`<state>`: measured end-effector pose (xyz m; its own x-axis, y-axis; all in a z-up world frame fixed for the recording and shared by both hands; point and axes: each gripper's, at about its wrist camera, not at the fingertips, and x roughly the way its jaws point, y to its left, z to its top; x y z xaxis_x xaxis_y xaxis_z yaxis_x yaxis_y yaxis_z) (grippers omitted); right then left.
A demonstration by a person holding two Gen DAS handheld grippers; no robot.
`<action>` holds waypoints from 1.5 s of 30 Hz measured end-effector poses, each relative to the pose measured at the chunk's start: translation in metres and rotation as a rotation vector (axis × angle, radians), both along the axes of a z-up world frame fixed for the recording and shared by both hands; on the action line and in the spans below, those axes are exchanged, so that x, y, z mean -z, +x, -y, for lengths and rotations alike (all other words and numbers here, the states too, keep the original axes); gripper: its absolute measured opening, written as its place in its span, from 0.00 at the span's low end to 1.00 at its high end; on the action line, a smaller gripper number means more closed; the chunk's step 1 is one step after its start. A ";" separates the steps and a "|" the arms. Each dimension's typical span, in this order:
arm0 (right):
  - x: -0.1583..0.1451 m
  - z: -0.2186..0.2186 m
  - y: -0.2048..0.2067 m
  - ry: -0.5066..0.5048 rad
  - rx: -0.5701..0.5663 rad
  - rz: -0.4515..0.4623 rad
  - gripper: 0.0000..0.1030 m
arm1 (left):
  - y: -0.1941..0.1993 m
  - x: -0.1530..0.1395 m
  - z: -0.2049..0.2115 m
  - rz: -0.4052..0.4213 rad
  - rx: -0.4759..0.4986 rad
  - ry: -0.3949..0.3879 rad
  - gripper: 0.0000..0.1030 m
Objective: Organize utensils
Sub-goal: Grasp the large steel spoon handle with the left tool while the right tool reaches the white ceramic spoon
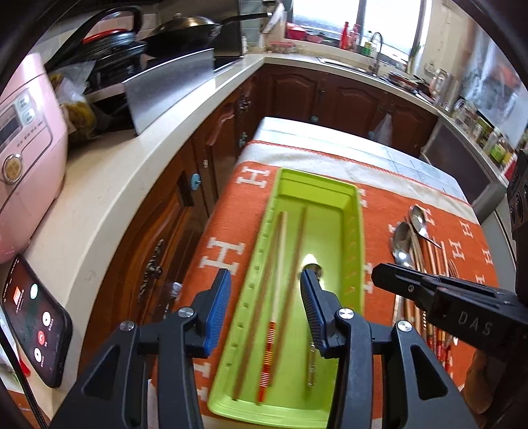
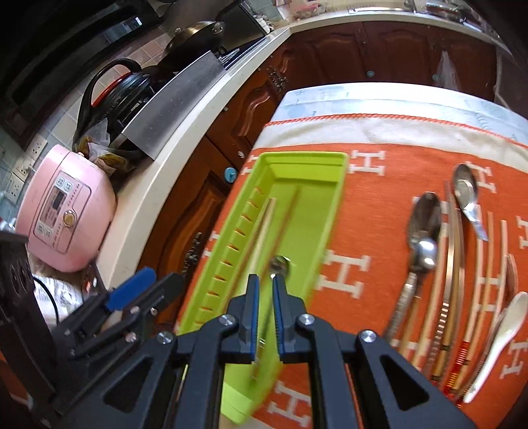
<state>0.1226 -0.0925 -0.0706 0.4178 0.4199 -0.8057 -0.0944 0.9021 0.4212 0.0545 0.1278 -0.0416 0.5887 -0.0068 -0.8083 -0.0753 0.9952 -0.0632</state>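
A: What does the work sit on, and what room is this?

B: A kitchen; an orange cloth [image 2: 379,211] patterned with white H letters covers a small table beneath both grippers; a pale countertop [image 1: 109,211] curves off to the left of them over dark wooden cabinets [image 1: 333,95], carrying a pink rice cooker [image 2: 66,208], a phone [image 1: 34,333] with its screen lit, and black pans [image 1: 184,29] farther back; a window [image 1: 356,19] and a tap stand at the far end

A: And the container?

B: A lime-green utensil tray [image 2: 333,211] lies lengthwise straight ahead of both grippers; inside it are chopsticks [image 1: 275,290], one with a red-banded end, along the left side, and a small metal spoon [image 2: 280,264] toward the right

A: How do the grippers stand?

B: The left gripper [image 1: 265,280] is partly spread over the tray's near end, nothing between its blue pads; the chopsticks lie below the gap; the right gripper [image 2: 265,280] is nearly closed, and the spoon's thin handle runs through the narrow slit between its pads, its bowl just past the tips; whether the pads actually press the handle I cannot tell

A: The remaining utensils?

B: On the cloth to the right of the right gripper: metal spoons [image 2: 424,227], more chopsticks [image 2: 457,264] and a white ceramic spoon [image 2: 495,336], well apart from the tray
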 end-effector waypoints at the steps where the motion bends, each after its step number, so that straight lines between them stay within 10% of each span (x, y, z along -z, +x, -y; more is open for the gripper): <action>1: -0.001 0.005 -0.005 -0.012 0.003 0.008 0.08 | -0.001 -0.001 0.007 -0.002 0.019 -0.001 0.41; 18: -0.021 0.121 -0.062 -0.107 0.179 0.081 0.08 | 0.003 0.004 0.100 -0.081 0.237 -0.080 0.41; 31: 0.022 0.211 -0.069 -0.065 0.361 -0.013 0.08 | 0.067 0.050 0.143 -0.213 0.308 -0.201 0.37; 45: 0.050 0.231 -0.066 -0.040 0.368 -0.048 0.08 | 0.074 0.086 0.178 -0.267 0.346 -0.104 0.31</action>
